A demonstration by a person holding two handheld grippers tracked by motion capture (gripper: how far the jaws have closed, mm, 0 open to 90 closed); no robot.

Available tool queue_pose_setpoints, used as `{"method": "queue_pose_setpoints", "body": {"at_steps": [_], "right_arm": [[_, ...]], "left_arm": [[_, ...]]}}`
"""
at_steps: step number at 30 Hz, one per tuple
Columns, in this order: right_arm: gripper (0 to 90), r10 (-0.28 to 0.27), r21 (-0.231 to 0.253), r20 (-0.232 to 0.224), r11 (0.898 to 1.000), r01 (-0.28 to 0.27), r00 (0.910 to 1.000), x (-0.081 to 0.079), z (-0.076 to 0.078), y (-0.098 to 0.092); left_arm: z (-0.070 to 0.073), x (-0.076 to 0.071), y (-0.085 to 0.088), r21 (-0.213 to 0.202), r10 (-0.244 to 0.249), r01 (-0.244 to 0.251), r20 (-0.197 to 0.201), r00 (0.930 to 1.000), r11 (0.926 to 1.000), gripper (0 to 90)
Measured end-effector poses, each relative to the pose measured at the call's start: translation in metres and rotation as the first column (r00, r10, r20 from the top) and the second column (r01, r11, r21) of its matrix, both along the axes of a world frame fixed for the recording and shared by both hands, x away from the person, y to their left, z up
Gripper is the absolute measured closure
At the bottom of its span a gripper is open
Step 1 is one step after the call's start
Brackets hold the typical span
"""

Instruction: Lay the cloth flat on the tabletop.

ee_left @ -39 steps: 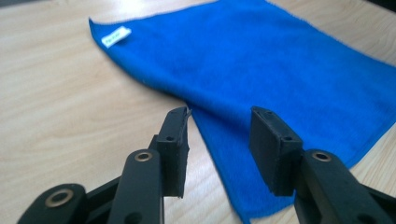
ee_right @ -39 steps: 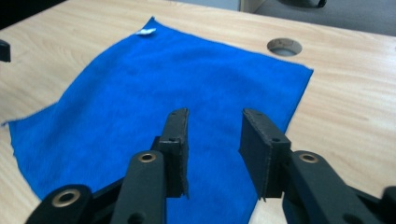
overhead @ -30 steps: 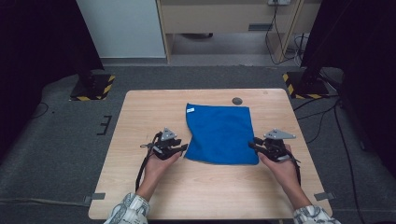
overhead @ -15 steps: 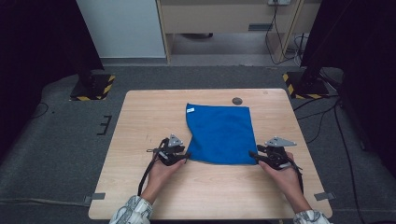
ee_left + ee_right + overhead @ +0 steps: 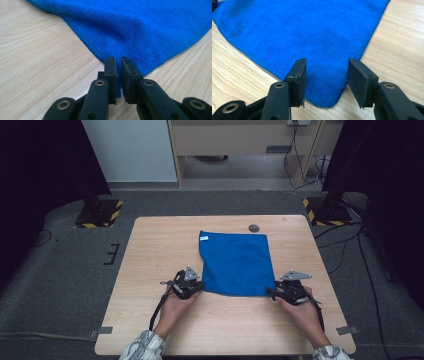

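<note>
At the near edge of the light wooden table (image 5: 150,270), the left hand-held gripper (image 5: 192,286) is pinching the near left corner of the flat blue terry cloth (image 5: 236,264), its jaws having just closed, while the right hand-held gripper (image 5: 276,293) is straddling the near right corner with jaws half open, not pressing it. Beyond the cloth's far edge, a small dark round disc (image 5: 254,228) is lying on the table, with nothing blocking either hand-held gripper.

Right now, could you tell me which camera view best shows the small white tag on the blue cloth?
The high view: the white tag sits at the blue cloth's far left corner. The gripper views show near corners, the left gripper pinching one.
</note>
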State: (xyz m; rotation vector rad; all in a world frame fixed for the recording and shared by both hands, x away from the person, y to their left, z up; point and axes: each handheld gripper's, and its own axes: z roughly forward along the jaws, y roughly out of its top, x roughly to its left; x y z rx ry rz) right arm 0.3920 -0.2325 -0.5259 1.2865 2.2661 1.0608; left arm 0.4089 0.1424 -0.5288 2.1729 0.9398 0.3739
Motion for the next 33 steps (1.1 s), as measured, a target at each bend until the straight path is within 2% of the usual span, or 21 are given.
{"method": "queue_pose_setpoints", "body": {"at_steps": [3,5,11,15,22,30,32,33], "right_arm": [[52.7,0.009,-0.018,-0.013,1.000,-0.009,0.9999,0.000,-0.003,0.004],[55.1,0.018,-0.044,-0.001,0.999,-0.018,0.9998,-0.001,-0.004,0.008],[76.4,0.023,-0.069,0.007,0.997,-0.023,0.9997,-0.002,-0.003,0.008],[86.7,0.041,-0.077,0.000,0.996,-0.041,0.9992,-0.005,-0.002,0.009],[89.2,0.069,-0.080,-0.019,0.994,-0.070,0.9974,-0.011,0.000,0.006],[89.3,0.077,-0.059,-0.035,0.995,-0.079,0.9964,-0.031,0.008,-0.004],[88.8,0.083,-0.056,-0.046,0.995,-0.085,0.9955,-0.036,0.010,-0.006],[86.9,0.080,-0.053,-0.048,0.995,-0.082,0.9957,-0.038,0.010,-0.006]], "left_arm": [[0.000,0.000,0.000,0.000,0.002,-0.002,-0.004,1.0000,1.0000,85.9],[0.001,-0.001,0.000,0.008,0.003,-0.003,0.000,1.0000,1.0000,86.6],[0.003,-0.007,0.004,0.026,0.009,-0.009,-0.004,1.0000,0.9996,87.7],[0.005,-0.012,0.008,0.028,0.008,-0.008,-0.009,0.9999,0.9996,87.8],[0.013,-0.031,0.008,0.016,-0.018,0.018,-0.011,0.9998,0.9997,87.8],[0.016,-0.057,0.005,0.008,-0.048,0.048,-0.039,0.9981,0.9988,87.5],[0.015,-0.062,0.004,0.014,-0.046,0.046,-0.041,0.9981,0.9988,85.4],[0.014,-0.064,0.004,0.015,-0.034,0.034,-0.036,0.9988,0.9993,80.6]]}}
